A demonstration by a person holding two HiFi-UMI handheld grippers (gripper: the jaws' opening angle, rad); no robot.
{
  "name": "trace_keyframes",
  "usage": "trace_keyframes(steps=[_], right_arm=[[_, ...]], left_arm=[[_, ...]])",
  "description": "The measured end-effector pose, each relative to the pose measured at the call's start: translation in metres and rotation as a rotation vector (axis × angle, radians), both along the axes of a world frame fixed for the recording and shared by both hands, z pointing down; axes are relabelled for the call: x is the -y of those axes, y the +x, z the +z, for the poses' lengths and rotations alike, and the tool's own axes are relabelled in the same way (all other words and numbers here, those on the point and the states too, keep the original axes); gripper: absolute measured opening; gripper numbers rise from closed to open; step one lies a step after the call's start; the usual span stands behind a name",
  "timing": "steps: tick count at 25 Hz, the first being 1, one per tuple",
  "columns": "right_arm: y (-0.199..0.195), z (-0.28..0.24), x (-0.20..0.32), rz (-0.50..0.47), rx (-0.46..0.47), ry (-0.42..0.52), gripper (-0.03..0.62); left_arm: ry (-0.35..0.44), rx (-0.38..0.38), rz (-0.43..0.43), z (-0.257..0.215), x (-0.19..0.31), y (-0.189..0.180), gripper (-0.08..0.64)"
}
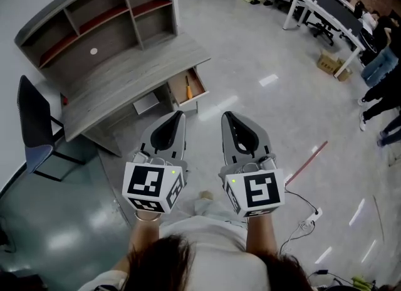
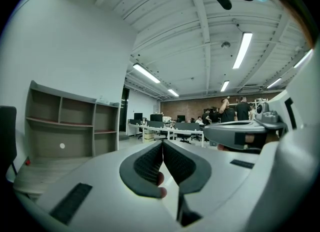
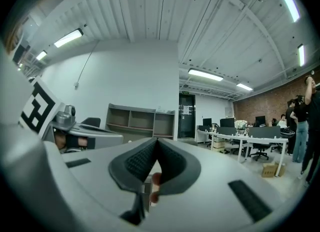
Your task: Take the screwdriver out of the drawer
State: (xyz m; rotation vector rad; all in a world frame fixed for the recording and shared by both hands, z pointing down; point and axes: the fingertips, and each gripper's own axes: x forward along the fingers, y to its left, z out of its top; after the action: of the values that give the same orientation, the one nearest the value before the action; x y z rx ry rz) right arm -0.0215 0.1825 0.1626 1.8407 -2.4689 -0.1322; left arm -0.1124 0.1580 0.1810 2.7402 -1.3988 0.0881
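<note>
Grey wood desk (image 1: 125, 76) in the head view, open drawer (image 1: 200, 85) with the screwdriver (image 1: 187, 88) lying inside, well apart from the left gripper (image 1: 179, 116) and right gripper (image 1: 227, 116) hovering side by side. Over to the left gripper view: jaws pressed together, nothing between. Right gripper view: same story, jaws closed and empty.

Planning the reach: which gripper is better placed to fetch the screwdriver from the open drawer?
Left, marginally. In the head view the left gripper points almost straight at the open drawer with the screwdriver; the right gripper sits further aside. Both are shut and empty.
</note>
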Motion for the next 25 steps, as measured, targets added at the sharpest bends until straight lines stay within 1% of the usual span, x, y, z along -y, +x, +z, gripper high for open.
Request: trace_keyframes(steps=[6,13,18,25], right_arm=[[0.019,0.004,0.02,-0.031,0.024,-0.009,0.026],[0.031,0.016,0.044,-0.058,0.084,-0.041,0.026],[0.031,0.023,0.068,-0.054,0.072,-0.048,0.026],[0.031,0.027,0.117,-0.045,0.051,-0.05,0.026]], left_arm=[[-0.018,0.017,-0.044,0.006,0.018,0.014,0.017],[-0.044,0.036,-0.086,0.017,0.041,0.016,0.017],[-0.055,0.038,-0.088,0.023,0.065,0.016,0.017],[-0.07,0.031,-0.08,0.031,0.116,0.019,0.017]])
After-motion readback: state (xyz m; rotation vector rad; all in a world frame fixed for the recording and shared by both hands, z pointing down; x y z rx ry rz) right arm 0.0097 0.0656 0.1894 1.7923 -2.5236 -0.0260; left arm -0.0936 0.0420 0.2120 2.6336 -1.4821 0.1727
